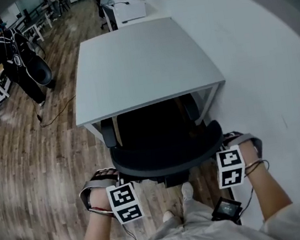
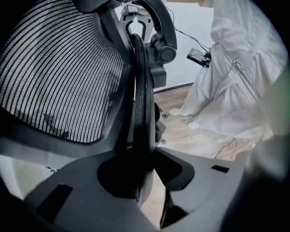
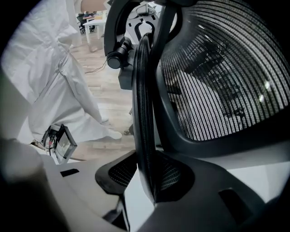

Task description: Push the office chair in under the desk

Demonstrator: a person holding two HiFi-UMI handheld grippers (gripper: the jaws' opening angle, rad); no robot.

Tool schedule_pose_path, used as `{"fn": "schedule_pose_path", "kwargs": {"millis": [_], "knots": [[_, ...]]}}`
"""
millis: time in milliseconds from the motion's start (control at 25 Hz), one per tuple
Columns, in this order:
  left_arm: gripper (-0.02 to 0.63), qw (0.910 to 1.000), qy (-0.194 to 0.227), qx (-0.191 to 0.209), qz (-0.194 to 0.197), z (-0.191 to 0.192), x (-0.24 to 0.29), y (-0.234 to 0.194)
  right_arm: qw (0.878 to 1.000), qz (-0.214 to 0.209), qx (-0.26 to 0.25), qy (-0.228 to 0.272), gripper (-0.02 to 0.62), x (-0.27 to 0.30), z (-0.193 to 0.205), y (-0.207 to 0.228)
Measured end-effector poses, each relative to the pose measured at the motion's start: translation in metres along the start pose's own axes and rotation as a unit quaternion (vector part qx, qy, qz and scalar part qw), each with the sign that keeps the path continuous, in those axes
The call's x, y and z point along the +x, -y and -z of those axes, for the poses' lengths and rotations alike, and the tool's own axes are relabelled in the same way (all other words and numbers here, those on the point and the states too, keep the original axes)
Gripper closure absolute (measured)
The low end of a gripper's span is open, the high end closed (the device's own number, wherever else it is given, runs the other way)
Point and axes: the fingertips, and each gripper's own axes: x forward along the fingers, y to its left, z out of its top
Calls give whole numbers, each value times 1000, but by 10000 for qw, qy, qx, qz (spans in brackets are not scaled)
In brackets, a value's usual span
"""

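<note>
Head view: the office chair (image 1: 157,132) has its seat front tucked under the near edge of the desk (image 1: 141,62), and its backrest (image 1: 170,162) sticks out toward the camera. A wall (image 1: 276,69) runs close along the desk's right side. There's open wood floor (image 1: 39,161) on the left, with a person (image 1: 15,58) well off at top left. The chair's base is hidden under the seat. The left gripper (image 1: 115,177) and right gripper (image 1: 224,143) sit at the backrest's two ends, tips hard to make out.

Left gripper view: the jaws are nearly closed, pinching the backrest's thin side rim. Mesh (image 2: 59,81) fills the left and white clothing (image 2: 235,90) the right.

Right gripper view: same deal, the jaws clamped on the opposite rim. A small screen (image 3: 63,144) is cut off behind one jaw.
</note>
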Motion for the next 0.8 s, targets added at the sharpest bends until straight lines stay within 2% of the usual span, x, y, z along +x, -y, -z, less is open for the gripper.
{"fn": "schedule_pose_path", "kwargs": {"millis": [800], "knots": [[497, 9999, -40, -108, 47, -6, 14, -36, 10000, -75, -65, -3, 463, 12, 9, 38]]}}
